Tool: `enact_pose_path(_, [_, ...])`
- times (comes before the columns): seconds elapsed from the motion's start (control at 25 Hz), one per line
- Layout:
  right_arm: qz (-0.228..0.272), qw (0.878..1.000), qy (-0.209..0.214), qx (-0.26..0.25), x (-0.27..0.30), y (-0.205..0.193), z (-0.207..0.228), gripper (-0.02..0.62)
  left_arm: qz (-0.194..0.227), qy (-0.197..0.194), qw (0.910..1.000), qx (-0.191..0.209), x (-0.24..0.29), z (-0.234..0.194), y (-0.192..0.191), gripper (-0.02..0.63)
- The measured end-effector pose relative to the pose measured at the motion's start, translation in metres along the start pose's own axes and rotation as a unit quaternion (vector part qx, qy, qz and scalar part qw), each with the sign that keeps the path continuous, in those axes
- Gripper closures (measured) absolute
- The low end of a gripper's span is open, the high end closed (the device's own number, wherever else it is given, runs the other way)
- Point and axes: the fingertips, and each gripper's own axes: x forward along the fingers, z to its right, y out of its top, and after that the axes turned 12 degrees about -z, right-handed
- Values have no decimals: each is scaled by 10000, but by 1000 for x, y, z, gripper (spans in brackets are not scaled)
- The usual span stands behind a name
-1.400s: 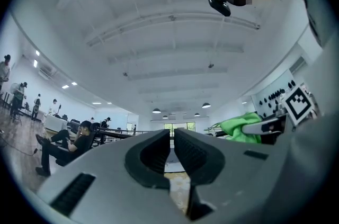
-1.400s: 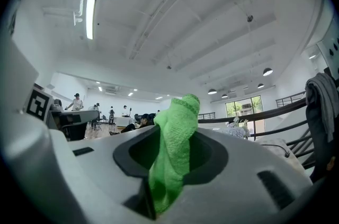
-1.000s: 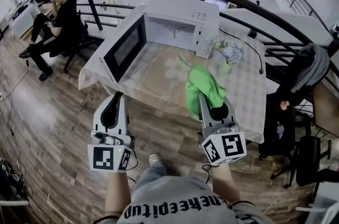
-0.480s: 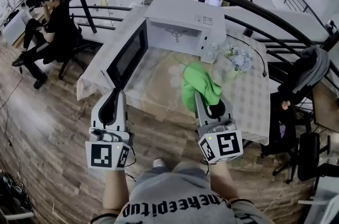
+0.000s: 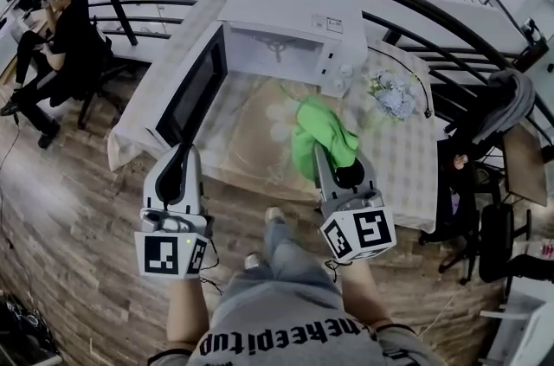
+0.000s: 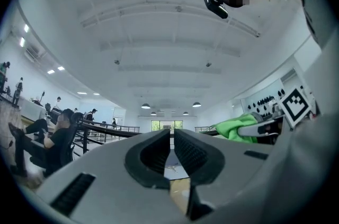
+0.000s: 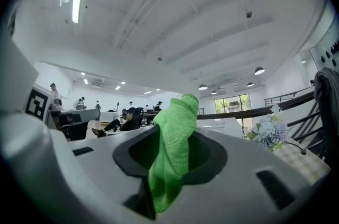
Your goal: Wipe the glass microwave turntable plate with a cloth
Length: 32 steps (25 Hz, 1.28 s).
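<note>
A table point(image 5: 398, 157) with a microwave point(image 5: 286, 27) sits ahead of both jaws. The right gripper point(image 5: 333, 165) pinches a green cloth point(image 5: 322, 135) between its jaws. The left gripper point(image 5: 183, 152) has its jaws pressed together on nothing.

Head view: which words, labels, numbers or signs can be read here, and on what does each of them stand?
"cheepitup" (first letter not sure): on the front of the person's grey shirt.
Label on top of the microwave: too small to read.
Microwave control panel: too small to read.
Left marker cube and right marker cube: black-and-white square patterns only, no letters.
</note>
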Motion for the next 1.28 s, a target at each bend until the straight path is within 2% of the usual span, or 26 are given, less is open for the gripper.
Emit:
enact_pose_path(0.24, [-271,9990,328,95,57,-9,0,480,51,178,9998,14,21,-19,1,581])
enact_pose_path(0.48, [-856,9934,761,94,120,-31,-3,480,60,362,9993,2,47,-29,3,581])
enact_pose_path(0.72, [-1649,9808,1013,245,164,-78,-6,480,-49,560,9984,-62,60,-41,-5,581])
enact_pose_path(1.0, [-2478,9602,1261,272,212,-132,-14,480,-216,864,9959,-143,67,-54,-20,581])
enact_pose_path(1.28, [-3096,9395,1450,213,246,-172,-34,479,-271,1045,9939,-225,66,-64,-27,581])
